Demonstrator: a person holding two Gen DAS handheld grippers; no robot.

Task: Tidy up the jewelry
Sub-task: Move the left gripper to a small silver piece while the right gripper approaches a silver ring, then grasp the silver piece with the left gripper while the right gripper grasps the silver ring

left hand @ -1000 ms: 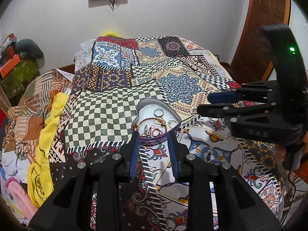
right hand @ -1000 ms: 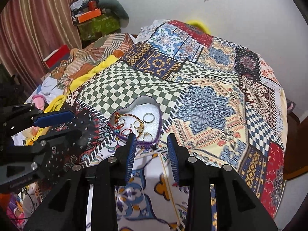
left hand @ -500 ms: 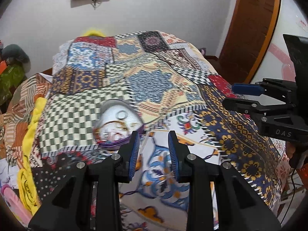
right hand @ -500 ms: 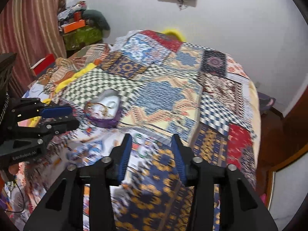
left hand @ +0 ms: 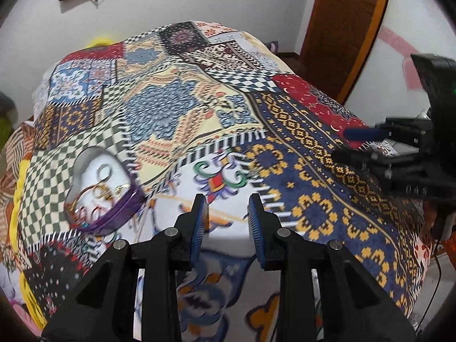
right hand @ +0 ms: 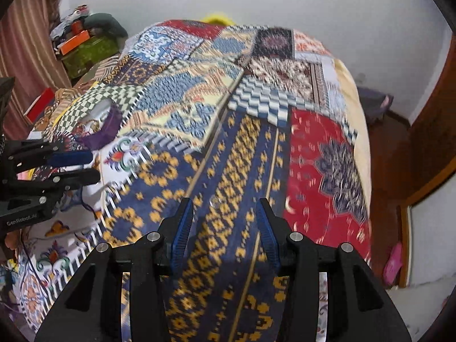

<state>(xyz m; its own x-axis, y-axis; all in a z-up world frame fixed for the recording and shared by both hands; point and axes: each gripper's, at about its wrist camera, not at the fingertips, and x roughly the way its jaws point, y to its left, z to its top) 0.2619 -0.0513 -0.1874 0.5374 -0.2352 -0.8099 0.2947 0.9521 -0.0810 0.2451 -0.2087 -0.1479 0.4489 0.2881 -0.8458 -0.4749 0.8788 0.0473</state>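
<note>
Both the left gripper (left hand: 226, 213) and right gripper (right hand: 225, 219) hover empty, jaws apart, over the patchwork-quilted bed (left hand: 285, 142), the purple heart-shaped jewelry tray (left hand: 99, 188) lying off left, so I judge a stray piece must be sought next.

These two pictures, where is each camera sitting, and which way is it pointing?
Left wrist: sits on the left gripper, looking along its open fingers over the patchwork bedspread; the right gripper shows at the right edge.
Right wrist: sits on the right gripper, looking up the bed toward the wall; the left gripper shows at left.
Shared: the bedspread and the heart-shaped jewelry tray.
</note>
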